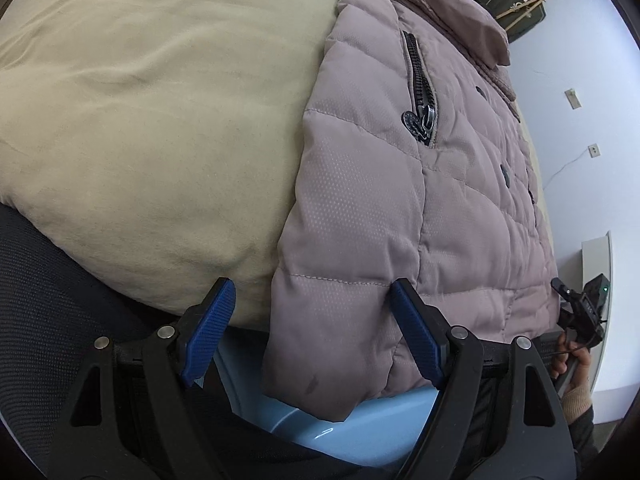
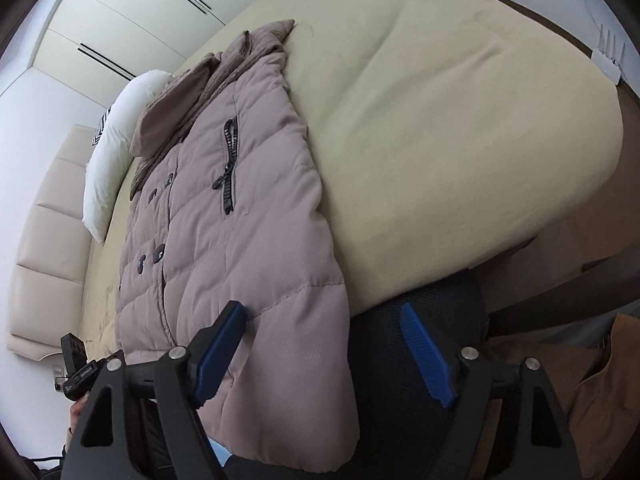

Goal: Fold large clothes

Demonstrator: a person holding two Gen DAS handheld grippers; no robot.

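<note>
A mauve quilted puffer jacket (image 1: pixel 400 208) lies front-up on a bed, its hem hanging over the near edge. It has a black zip pocket (image 1: pixel 420 92), dark snap buttons and a collar at the far end. It also shows in the right wrist view (image 2: pixel 248 240). My left gripper (image 1: pixel 312 332) is open, its blue pads either side of the jacket's hem corner, not closed on it. My right gripper (image 2: pixel 324 356) is open, with the hem's other corner between its pads. The other gripper shows at each frame's edge (image 1: pixel 580 308) (image 2: pixel 80 364).
The bed's beige cover (image 1: pixel 140 120) spreads wide beside the jacket (image 2: pixel 460 140). A white pillow (image 2: pixel 116 144) and a cream padded headboard (image 2: pixel 44 240) lie at the far end. A black mesh chair (image 2: pixel 408 380) and a light blue object (image 1: pixel 360 436) sit below the hem.
</note>
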